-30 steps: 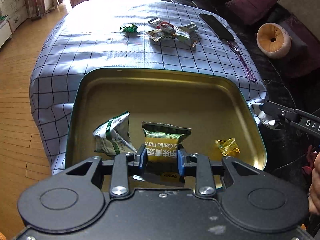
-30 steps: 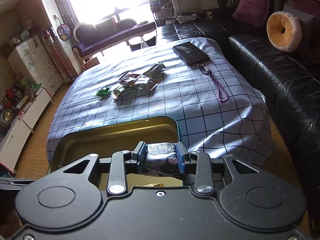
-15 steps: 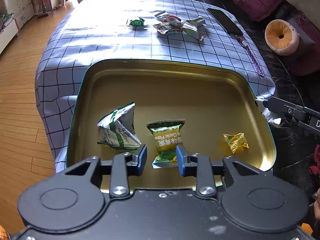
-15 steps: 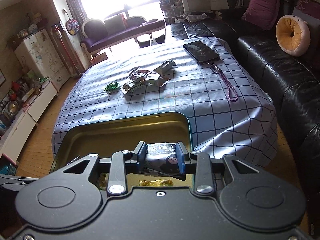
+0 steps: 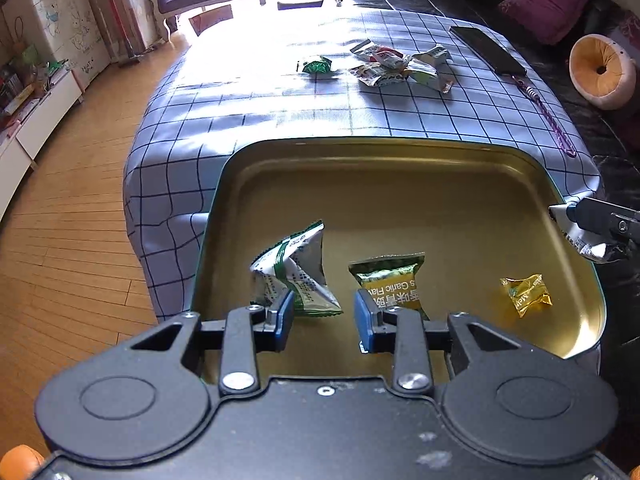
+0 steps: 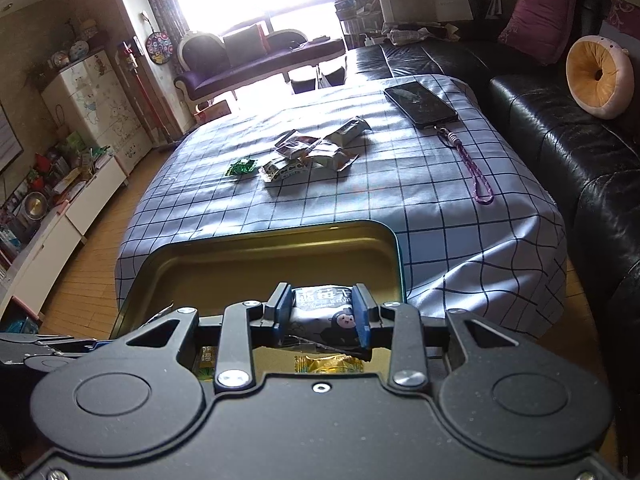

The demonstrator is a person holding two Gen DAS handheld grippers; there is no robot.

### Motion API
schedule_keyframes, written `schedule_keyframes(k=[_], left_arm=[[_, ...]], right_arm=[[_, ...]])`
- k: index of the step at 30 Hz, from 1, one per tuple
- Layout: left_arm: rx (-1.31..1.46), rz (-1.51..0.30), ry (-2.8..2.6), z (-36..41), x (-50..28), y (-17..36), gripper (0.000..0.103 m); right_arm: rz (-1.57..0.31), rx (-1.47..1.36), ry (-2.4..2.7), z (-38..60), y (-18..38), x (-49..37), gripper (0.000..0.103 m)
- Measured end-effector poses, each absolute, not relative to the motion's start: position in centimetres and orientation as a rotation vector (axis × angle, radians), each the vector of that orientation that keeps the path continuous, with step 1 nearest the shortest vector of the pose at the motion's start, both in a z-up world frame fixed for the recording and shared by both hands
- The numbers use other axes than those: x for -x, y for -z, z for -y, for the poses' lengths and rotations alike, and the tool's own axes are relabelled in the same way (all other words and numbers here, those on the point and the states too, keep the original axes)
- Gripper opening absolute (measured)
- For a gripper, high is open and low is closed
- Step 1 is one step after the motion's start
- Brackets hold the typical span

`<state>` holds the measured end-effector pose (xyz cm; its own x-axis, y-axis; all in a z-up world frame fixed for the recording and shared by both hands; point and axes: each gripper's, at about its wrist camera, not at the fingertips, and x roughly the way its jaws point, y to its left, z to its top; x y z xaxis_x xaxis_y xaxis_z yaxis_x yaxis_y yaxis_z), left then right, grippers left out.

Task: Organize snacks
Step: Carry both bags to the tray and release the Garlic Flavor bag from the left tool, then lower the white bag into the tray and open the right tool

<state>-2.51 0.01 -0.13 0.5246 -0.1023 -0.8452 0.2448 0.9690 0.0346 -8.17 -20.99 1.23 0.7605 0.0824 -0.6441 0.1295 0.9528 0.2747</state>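
A gold tin tray (image 5: 400,184) sits at the near edge of the checked table. In it lie a white-green packet (image 5: 296,268), a green-yellow garlic packet (image 5: 390,280) and a gold candy (image 5: 526,294). My left gripper (image 5: 322,318) is open and empty above the tray's near side. My right gripper (image 6: 320,312) is shut on a white packet with a cartoon face (image 6: 324,314), held over the tray (image 6: 280,248); it shows at the right edge of the left wrist view (image 5: 580,236). Loose snacks (image 5: 394,66) and a green candy (image 5: 318,66) lie far on the table.
A black phone (image 6: 420,104) with a purple lanyard (image 6: 478,176) lies at the table's far right. A black leather sofa (image 6: 560,128) runs along the right with cushions. Wood floor and white cabinets (image 5: 40,112) are to the left.
My left gripper opened and let the garlic packet drop into the tray, then pulled back and up. My right gripper kept hold of its packet and rose slightly.
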Motion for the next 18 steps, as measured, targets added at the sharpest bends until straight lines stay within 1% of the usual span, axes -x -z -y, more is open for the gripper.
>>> schedule_keyframes(k=[6,18], left_arm=[[-0.159,-1.0,0.206,0.05,2.63,0.25,0.033],[-0.16,-1.009,0.202,0.12,2.59,0.44,0.033]], right_arm=[[-0.699,-0.324,0.006,20.98,-1.37,8.15,0.044],[-0.737,-0.293,0.006,20.55,-0.91,7.79,0.044]])
